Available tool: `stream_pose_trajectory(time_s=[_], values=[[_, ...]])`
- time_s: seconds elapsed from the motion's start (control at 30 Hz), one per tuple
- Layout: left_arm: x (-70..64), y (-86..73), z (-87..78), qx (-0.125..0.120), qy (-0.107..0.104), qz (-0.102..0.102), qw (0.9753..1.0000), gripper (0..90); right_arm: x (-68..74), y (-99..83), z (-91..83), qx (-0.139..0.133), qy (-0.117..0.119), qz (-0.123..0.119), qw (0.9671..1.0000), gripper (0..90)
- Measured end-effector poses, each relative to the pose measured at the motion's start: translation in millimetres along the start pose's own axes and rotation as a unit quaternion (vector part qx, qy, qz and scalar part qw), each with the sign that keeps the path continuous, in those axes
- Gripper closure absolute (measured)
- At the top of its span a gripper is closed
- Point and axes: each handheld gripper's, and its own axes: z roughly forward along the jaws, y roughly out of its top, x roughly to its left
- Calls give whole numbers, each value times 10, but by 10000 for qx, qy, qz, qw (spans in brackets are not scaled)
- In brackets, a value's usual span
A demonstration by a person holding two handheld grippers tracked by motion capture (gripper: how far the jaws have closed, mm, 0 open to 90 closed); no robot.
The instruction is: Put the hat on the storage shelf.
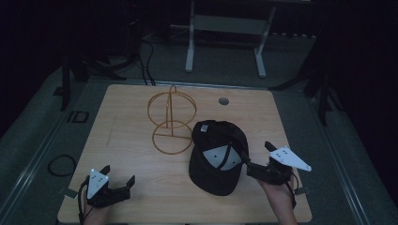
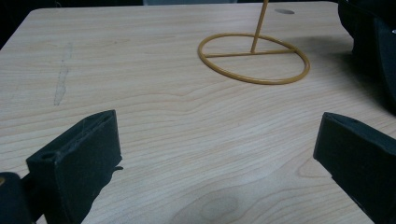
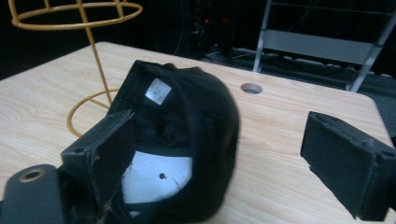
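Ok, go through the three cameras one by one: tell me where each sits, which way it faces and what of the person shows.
High view: above the person's side, looking forward and down on the table; both forearms enter at the bottom, left gripper and right gripper.
Left gripper view: low over the wood between its open jaws, facing the wire stand.
Right gripper view: rides the right gripper, facing the black cap, one jaw at the cap's opening.
Shared: both gripper views show the stand and the cap.
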Motion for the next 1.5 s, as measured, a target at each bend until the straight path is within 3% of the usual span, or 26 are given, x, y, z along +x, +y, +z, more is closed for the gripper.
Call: stream_pose_trajectory(time_s=[0.17, 0.3, 0.43, 0.7, 0.77, 0.87, 0.9, 0.93, 1.03, 1.13, 1.3, 1.5], values=[[-1, 1, 1, 2, -10, -6, 10000, 11, 123, 54, 243, 221, -22, -157, 9996, 116], [-7, 5, -3, -28, -39, -20, 10000, 11, 126, 52, 449, 498, -60, -100, 9987, 141], [-12, 3, 2, 35, -73, 20, 10000, 11, 110, 31, 603, 802, -244, 25, 9965, 164], [-31, 16, -18, -89, -185, -91, 9997, 11, 120, -97, 693, 1258, -150, -44, 9919, 479], [-43, 16, -12, -79, -219, -89, 9997, 11, 134, -111, 701, 1336, -297, -203, 9904, 580], [-49, 19, -19, -116, -223, -82, 9996, 11, 127, -119, 726, 1415, -373, -179, 9891, 769], [-46, 23, -28, -178, -225, -107, 9995, 11, 125, -123, 729, 1401, -430, -195, 9890, 851], [-38, 29, -35, -209, -223, -139, 9994, 11, 124, -126, 729, 1348, -492, -238, 9894, 872], [-22, 27, -34, -211, -220, -170, 9994, 11, 125, -117, 715, 1241, -592, -199, 9903, 880], [-27, 18, -20, -201, -245, -213, 9993, 11, 160, -81, 692, 1132, -645, -316, 9910, 880], [-59, 39, -24, -179, -558, -325, 9978, 41, 213, 20, 639, 882, -606, -546, 9928, 881], [-225, 121, -41, -47, -806, -202, 9965, 41, 260, 155, 542, 650, -476, -594, 9950, 882]])
